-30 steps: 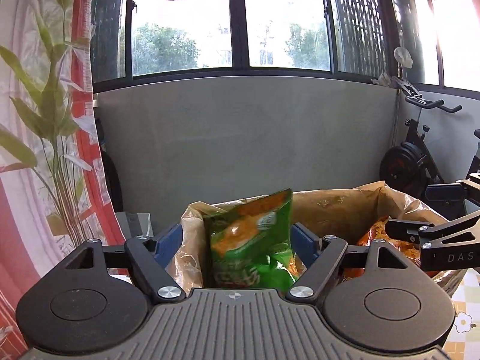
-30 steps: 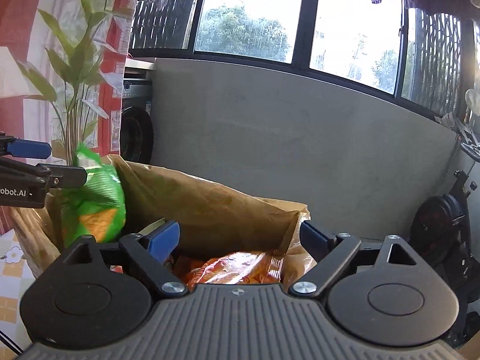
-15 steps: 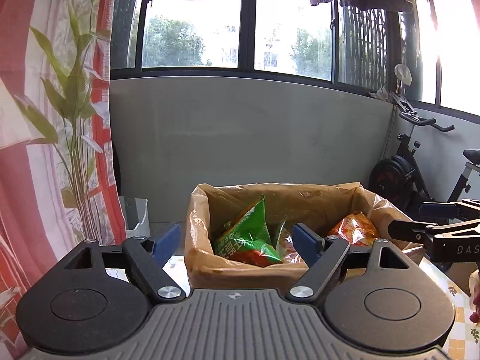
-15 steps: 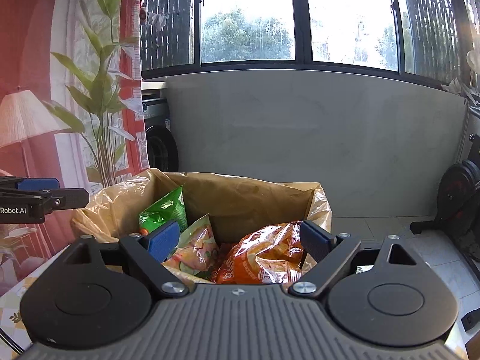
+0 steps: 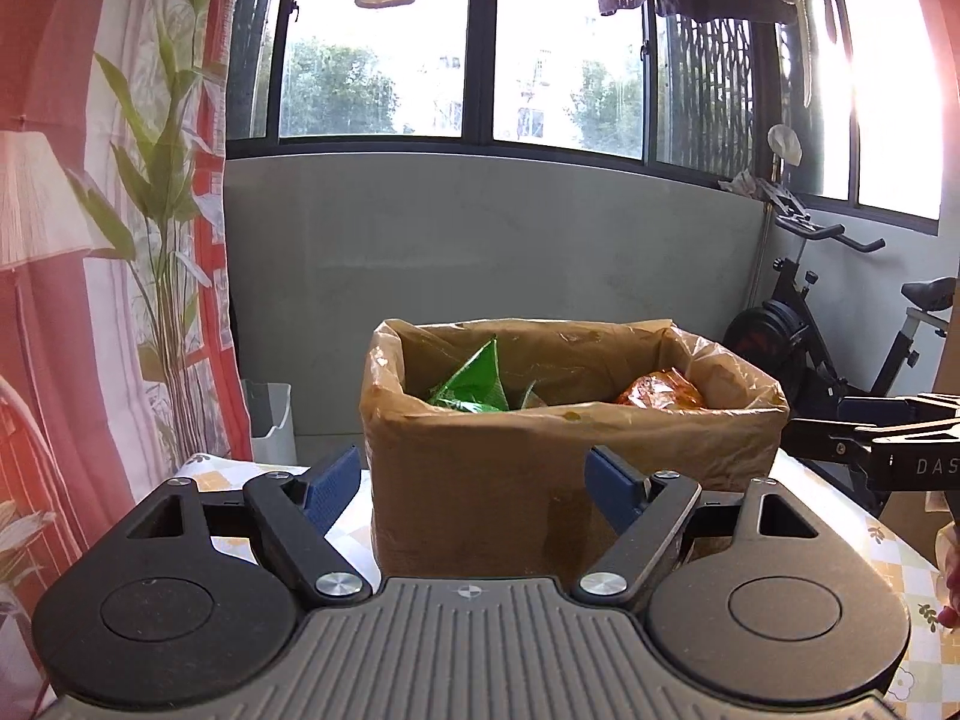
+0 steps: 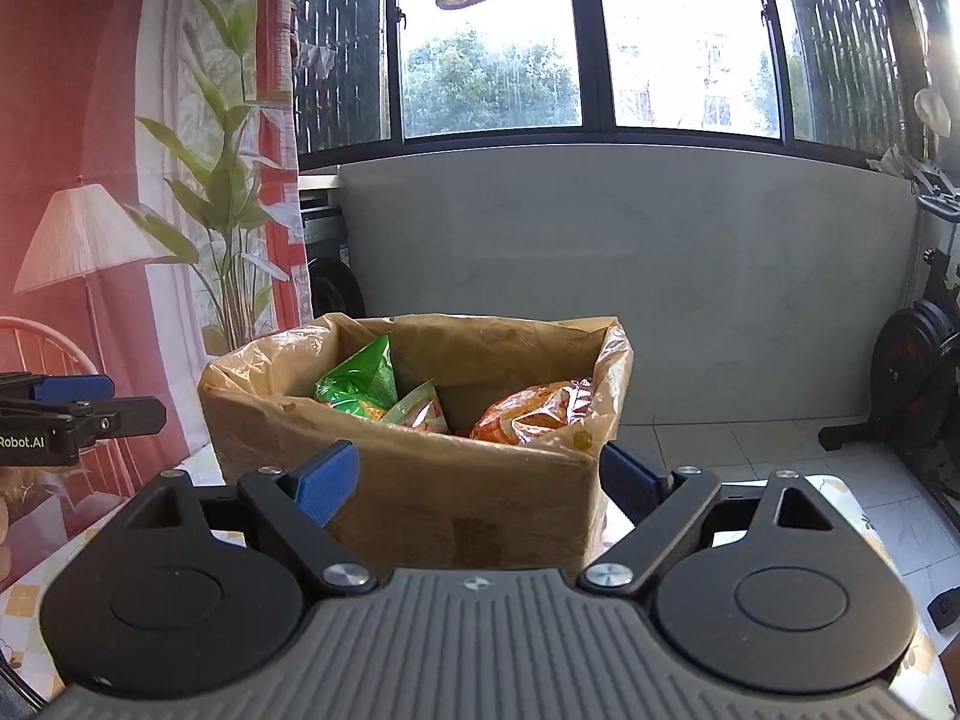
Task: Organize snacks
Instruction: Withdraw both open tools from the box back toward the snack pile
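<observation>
1. Your left tongs (image 5: 474,483) read "DAS" on the right tongs (image 6: 477,477); "Robot.AI" showed opposite.
2. Both tongs gaped, released, grasping nothing.
3. Crinkly green bag (image 6: 360,381) and orange bag (image 6: 534,411) sat in the plastic-lined cardboard box (image 6: 456,498) at twelve o'clock.

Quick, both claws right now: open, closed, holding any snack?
Left claw: open, holding nothing.
Right claw: open, holding nothing.
</observation>
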